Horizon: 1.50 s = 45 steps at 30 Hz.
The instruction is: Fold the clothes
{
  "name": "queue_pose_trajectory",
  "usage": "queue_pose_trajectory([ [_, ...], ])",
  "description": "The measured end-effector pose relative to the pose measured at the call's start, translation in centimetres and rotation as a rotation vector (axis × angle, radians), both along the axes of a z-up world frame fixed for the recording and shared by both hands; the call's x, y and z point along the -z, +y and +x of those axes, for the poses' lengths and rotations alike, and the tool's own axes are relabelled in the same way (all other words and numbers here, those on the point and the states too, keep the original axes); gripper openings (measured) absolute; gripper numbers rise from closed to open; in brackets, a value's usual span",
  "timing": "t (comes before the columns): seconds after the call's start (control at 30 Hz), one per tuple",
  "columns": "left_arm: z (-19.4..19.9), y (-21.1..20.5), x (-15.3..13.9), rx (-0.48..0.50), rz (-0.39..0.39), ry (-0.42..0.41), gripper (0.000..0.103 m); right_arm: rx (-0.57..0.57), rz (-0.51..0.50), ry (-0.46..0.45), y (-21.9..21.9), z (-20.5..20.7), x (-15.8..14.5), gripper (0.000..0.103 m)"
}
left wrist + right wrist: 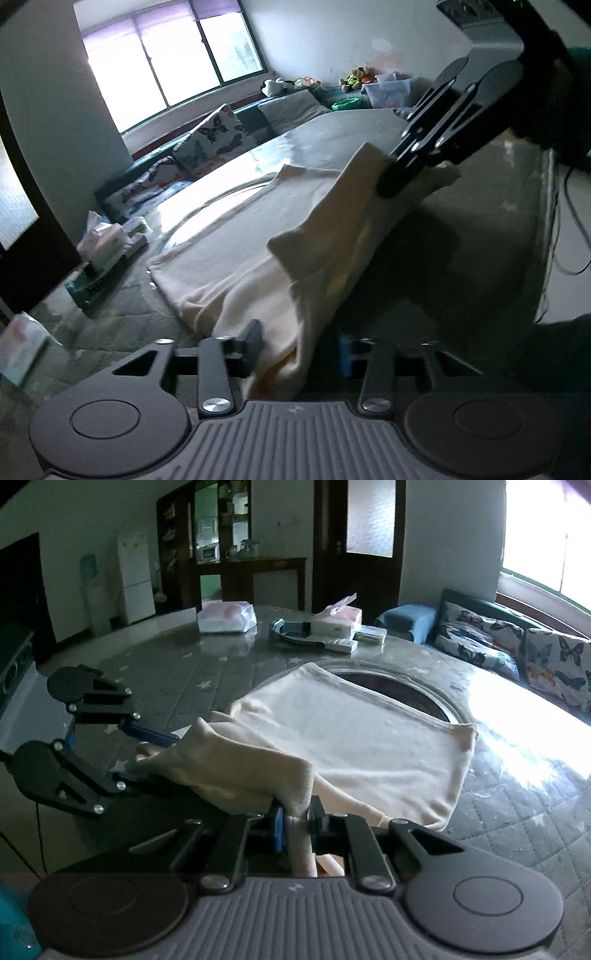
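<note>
The right gripper [297, 821] is pinching a lifted edge of the cream garment [354, 746], its fingers closed tight on the fabric; the left gripper [301, 350] is holding the same raised edge, its fingers set wider with cloth bunched between them; ahead of both grippers the rest of the garment is lying flat on the quilted star-patterned table [177, 679]; beyond it, a tissue box [338, 614] is sitting at the table's far side.
</note>
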<state>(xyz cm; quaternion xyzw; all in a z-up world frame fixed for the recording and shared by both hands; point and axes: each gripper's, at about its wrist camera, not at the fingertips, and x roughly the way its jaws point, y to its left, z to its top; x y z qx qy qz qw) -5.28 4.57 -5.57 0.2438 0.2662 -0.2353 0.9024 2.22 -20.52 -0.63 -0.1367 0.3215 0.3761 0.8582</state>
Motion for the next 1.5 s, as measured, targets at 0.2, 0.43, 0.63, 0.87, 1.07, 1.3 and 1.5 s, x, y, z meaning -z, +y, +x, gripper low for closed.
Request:
queue_pose_trajectory([
  [0.2,-1.2,1.1,-1.8,0.011,-0.071,0.012,0.006,0.007,0.032,-0.037,-0.5,-1.3,-0.4,0.008],
  [0.43,-4.7,2.3,-4.9,0.056,-0.149,0.048,0.005,-0.045,0.063,-0.062,-2.0,-4.7,-3.1,0.008],
  [0.63,-6.3,2.8,-6.0,0.049,-0.193,0.065,0.005,-0.11,0.065,-0.056,-2.9,-8.3,-4.8,0.008],
  [0.87,-2.1,3.1,-6.8,-0.013,-0.223,0.042,0.005,-0.058,0.071,-0.034,-2.2,-4.8,-5.5,0.008],
  [1.07,5.0,3.4,-7.5,-0.067,-0.223,0.033,0.005,-0.014,0.059,-0.003,-0.9,2.2,-6.0,0.008],
  [1.3,13.6,2.8,-4.0,-0.192,-0.172,0.096,0.005,0.073,0.032,0.058,1.5,11.1,-2.8,0.008],
  [1.5,16.4,2.4,-0.7,-0.277,-0.128,0.125,0.009,0.201,0.049,0.109,1.7,14.6,1.5,0.02],
])
